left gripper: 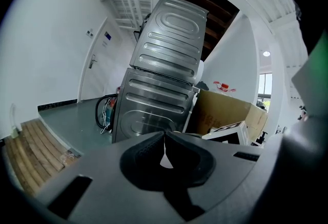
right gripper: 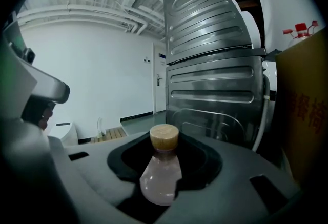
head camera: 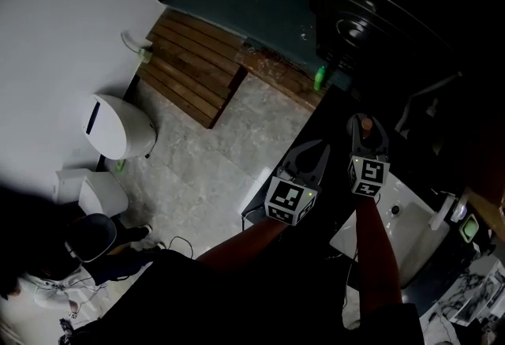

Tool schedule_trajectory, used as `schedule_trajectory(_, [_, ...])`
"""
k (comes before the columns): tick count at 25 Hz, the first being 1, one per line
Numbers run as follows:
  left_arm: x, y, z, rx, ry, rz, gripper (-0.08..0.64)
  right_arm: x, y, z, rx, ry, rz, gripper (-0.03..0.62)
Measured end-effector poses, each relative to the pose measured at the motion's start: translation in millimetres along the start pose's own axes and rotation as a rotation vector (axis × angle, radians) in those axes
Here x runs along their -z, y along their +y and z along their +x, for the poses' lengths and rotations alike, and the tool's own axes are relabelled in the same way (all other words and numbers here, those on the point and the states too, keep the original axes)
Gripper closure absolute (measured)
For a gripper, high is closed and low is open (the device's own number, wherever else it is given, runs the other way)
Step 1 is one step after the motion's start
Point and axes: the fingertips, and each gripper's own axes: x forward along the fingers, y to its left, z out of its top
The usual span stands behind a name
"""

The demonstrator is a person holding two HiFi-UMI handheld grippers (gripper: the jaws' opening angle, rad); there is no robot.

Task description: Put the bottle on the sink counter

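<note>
Clamping right fingers [right gripper: 202,164] on the bottle [right gripper: 160,182] at its flared body, below the cork [right gripper: 164,137]. Probably glass: light, slick, breakable. Pressing left fingers [left gripper: 146,159] together on nothing.

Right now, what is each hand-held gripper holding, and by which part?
The right hand-held gripper grips the bottle by its body, below the cork; the left hand-held gripper is shut, empty.

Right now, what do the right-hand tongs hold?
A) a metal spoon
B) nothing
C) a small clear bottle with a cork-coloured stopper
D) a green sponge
C: in the right gripper view the small clear bottle with a cork-coloured stopper sits gripped between the pads of the right tongs.
</note>
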Motion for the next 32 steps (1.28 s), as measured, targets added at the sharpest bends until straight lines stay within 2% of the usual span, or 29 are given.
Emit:
schedule_trajectory(3, [0.0,-2.8,-5.6,0.0,-0.001,-0.005,0.543,0.5,3.2,-0.2,-0.01,0.01,-0.014,0.441])
schedule_trajectory(6, [-2.2,-4.9,-10.6,0.002,-0.009,-0.01,0.543,-4.3,4.4,-4.1,-0.011,0.008,-0.017,0.394])
schedule_trajectory(10, [-8.8,-1.8,-19.2,-0.009,-0.032,-0.02,0.543,-10.9,4.7,-18.8,0.01,-0.007,0.009,0.371])
schedule_trajectory(16, [-21.6,2.1,-36.4,-0.017,-0.067,-0.017,0.543,-28.9,5.3,-50.6,0.031,-0.047,0.053,0.365])
schedule_trajectory(21, [-25.7,-2.1,-59.3,-0.006,-0.082,-0.028,0.543,-57.2,20.1,-82.1,0.047,-0.071,0.052,0.365])
schedule_trajectory(25, [-23.8,-15.2,-73.6,0.028,-0.089,-0.025,0.543,-68.6,27.7,-111.6,0.112,-0.068,0.095,0.367])
schedule_trajectory(32, [-37.4,-49.2,-98.6,0.131,-0.109,0.007,0.543,-90.7,53.2,-174.6,0.175,-0.039,0.1,0.376])
